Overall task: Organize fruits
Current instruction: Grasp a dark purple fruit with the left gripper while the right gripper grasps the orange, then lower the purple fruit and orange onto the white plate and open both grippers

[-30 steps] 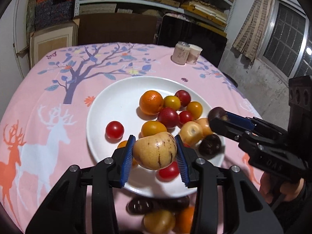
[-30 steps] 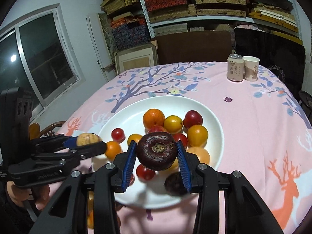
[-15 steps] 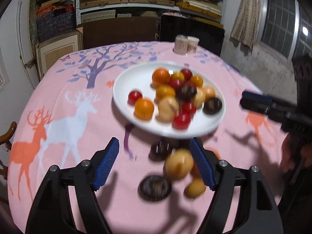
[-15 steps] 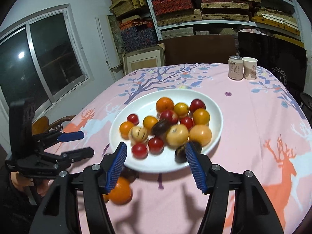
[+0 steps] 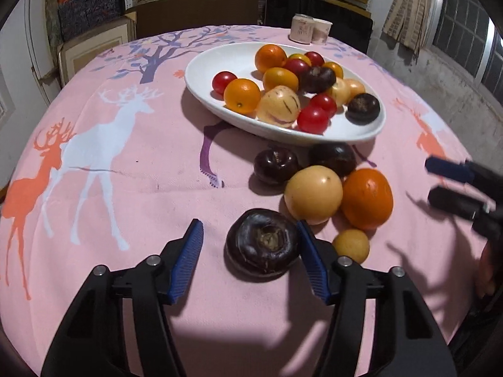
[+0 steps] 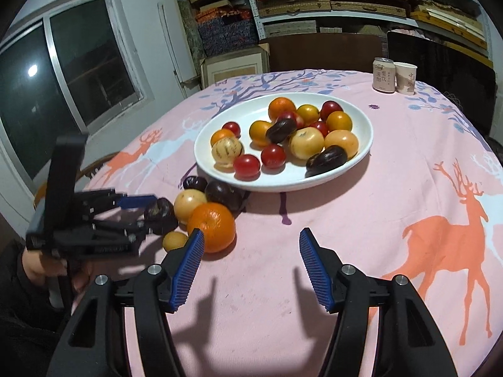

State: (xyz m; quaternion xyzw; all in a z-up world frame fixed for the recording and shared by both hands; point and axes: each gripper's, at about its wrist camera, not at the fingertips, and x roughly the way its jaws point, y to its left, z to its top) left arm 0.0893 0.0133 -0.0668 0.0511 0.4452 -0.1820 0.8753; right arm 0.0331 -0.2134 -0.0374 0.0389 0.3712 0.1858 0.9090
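the left gripper (image 5: 248, 245), fingers released and just narrowing, straddles the dark purple round fruit (image 5: 262, 241) on the pink tabletop (image 5: 125, 188); next, clamp it. the right gripper (image 6: 250, 253) is released, empty.

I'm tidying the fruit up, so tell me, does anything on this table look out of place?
Yes. Six fruits lie loose on the pink tablecloth in front of the white plate, not on it: three dark purple fruits, a pale yellow one, an orange and a small yellow one. Nothing looks spilled or damaged.
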